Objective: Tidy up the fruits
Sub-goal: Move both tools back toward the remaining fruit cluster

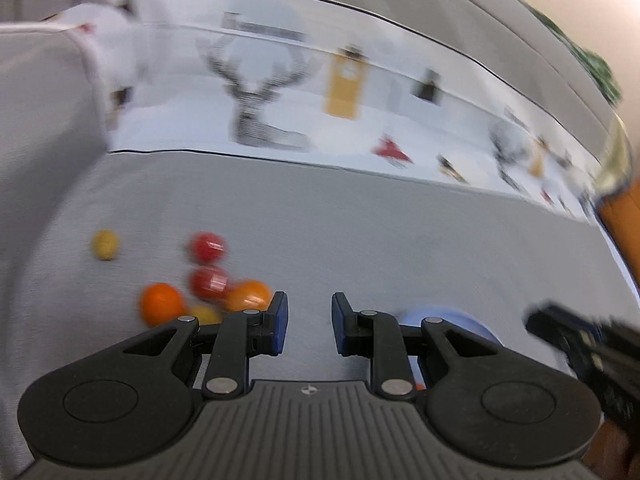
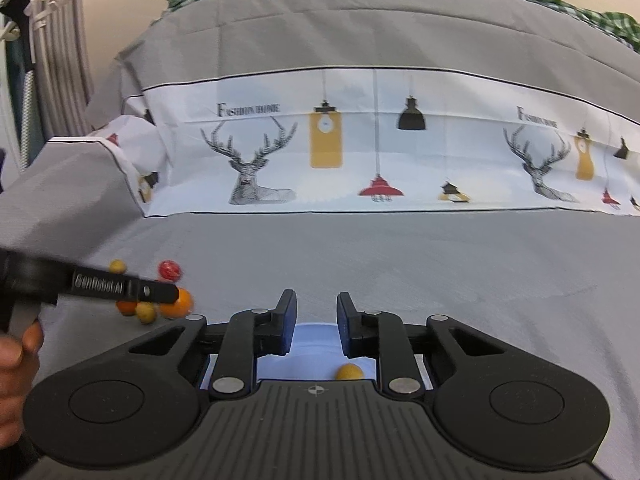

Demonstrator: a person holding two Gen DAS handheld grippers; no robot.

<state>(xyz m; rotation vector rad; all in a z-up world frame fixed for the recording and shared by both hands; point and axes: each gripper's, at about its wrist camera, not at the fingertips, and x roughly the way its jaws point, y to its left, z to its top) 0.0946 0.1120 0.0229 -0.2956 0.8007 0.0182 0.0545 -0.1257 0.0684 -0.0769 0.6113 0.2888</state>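
Grey cloth (image 1: 360, 240) carries a loose cluster of small round fruits, red (image 1: 207, 246), orange (image 1: 161, 303) and yellow (image 1: 105, 244), which is seen ahead and to the left of the left gripper (image 1: 310, 324), whose jaws are spread with nothing held between them. A pale blue bowl (image 2: 316, 344) with one yellow fruit (image 2: 349, 372) in it lies directly beneath the right gripper (image 2: 317, 326), likewise spread and empty. The cluster is judged nearer the left gripper, so a leftward reach is called for, then a carry rightward to the bowl.

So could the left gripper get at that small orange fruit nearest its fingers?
Probably yes. The left gripper is open and empty, and the round orange fruit lies on the grey cloth just beside its left finger, nothing covering it.
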